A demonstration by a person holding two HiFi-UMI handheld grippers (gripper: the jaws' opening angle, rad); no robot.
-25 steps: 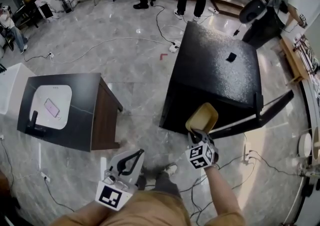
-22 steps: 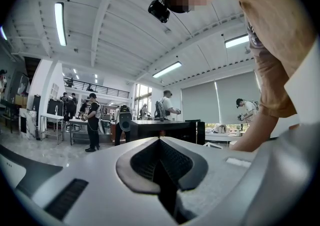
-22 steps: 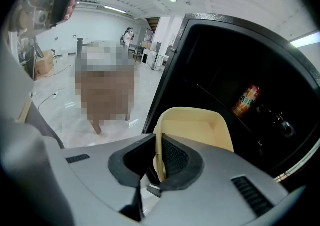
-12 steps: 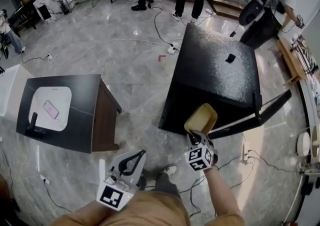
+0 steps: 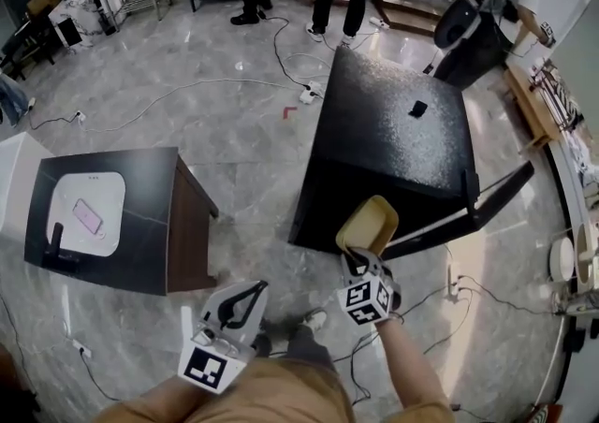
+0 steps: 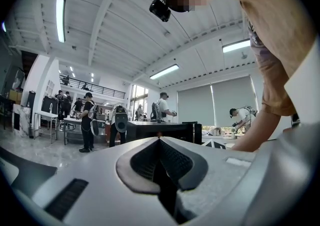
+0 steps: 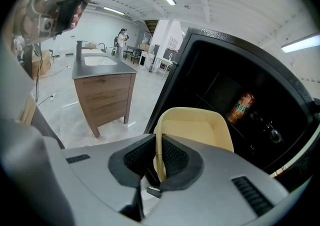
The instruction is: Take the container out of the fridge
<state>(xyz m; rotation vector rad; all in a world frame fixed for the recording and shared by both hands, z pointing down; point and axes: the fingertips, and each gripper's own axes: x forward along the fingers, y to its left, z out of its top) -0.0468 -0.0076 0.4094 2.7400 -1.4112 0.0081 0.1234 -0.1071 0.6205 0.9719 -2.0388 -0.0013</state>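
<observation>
A pale yellow container (image 5: 368, 225) hangs in the air in front of the black fridge (image 5: 393, 131), whose door (image 5: 468, 211) stands open to the right. My right gripper (image 5: 358, 257) is shut on the container's near rim; in the right gripper view the rim (image 7: 159, 157) is pinched between the pads, and the container (image 7: 197, 127) stands before the dark fridge interior. My left gripper (image 5: 245, 298) is held low beside my body, jaws together with nothing between them. In the left gripper view it (image 6: 161, 142) points level across the room.
A drink bottle (image 7: 241, 106) stands on a shelf inside the fridge. A dark cabinet with a white sink (image 5: 89, 211) stands at the left, a phone lying in the basin. Cables (image 5: 187, 84) run across the marble floor. Several people stand at the far side.
The right gripper with the container has drawn slightly back from the fridge and upward. The left gripper has stayed in place.
</observation>
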